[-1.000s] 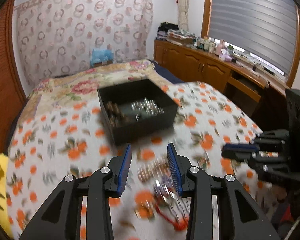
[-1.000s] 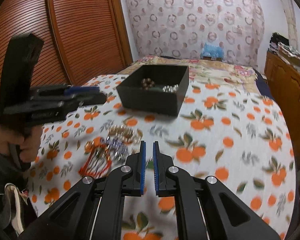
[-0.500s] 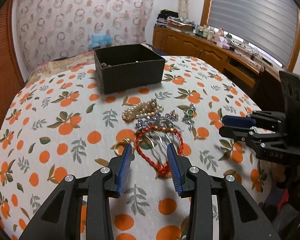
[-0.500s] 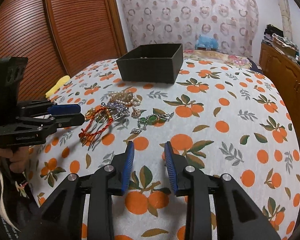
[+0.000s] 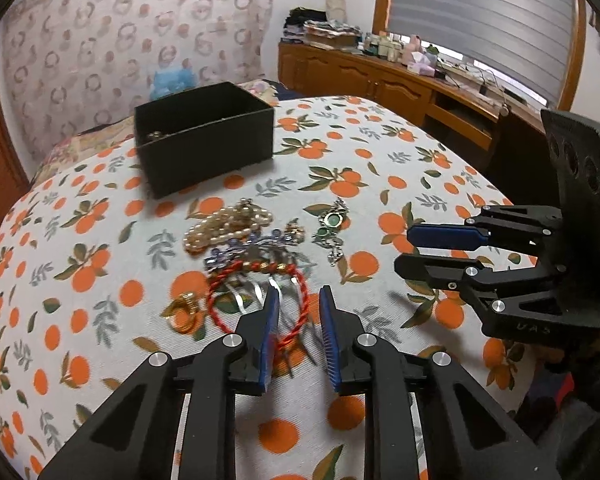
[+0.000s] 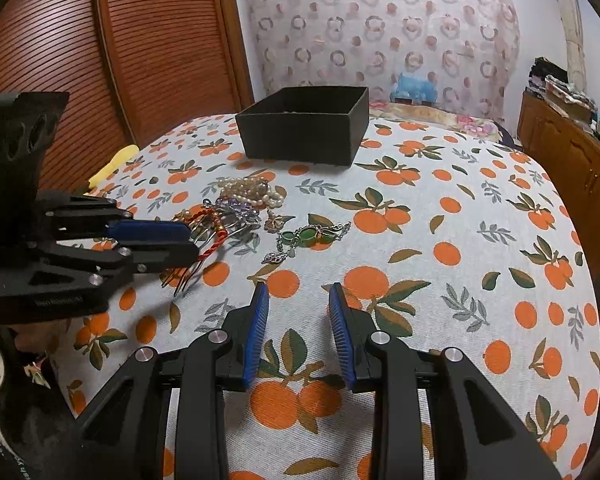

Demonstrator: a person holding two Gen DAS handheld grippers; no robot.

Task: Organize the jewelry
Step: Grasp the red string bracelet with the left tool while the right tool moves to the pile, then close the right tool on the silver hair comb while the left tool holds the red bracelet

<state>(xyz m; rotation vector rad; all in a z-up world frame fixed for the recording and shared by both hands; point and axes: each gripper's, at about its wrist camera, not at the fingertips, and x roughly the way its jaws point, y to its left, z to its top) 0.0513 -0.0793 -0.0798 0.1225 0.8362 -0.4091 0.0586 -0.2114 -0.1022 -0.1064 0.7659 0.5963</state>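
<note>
Matt black box (image 5: 208,144); glossy pearl beads (image 5: 220,228); printed cloth cover (image 6: 460,240).

An orange-print cloth (image 6: 460,240) covers the surface. On it sit 1 black box (image 6: 304,128), a pearl strand (image 5: 220,228), a red cord bracelet (image 5: 256,300), a green-stone piece (image 6: 308,236) and a gold ring (image 5: 184,306).

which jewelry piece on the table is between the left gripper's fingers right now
The red cord bracelet: its loop lies between the closing jaws of the left gripper. The pearl strand, green pendant piece and gold ring lie outside them.
</note>
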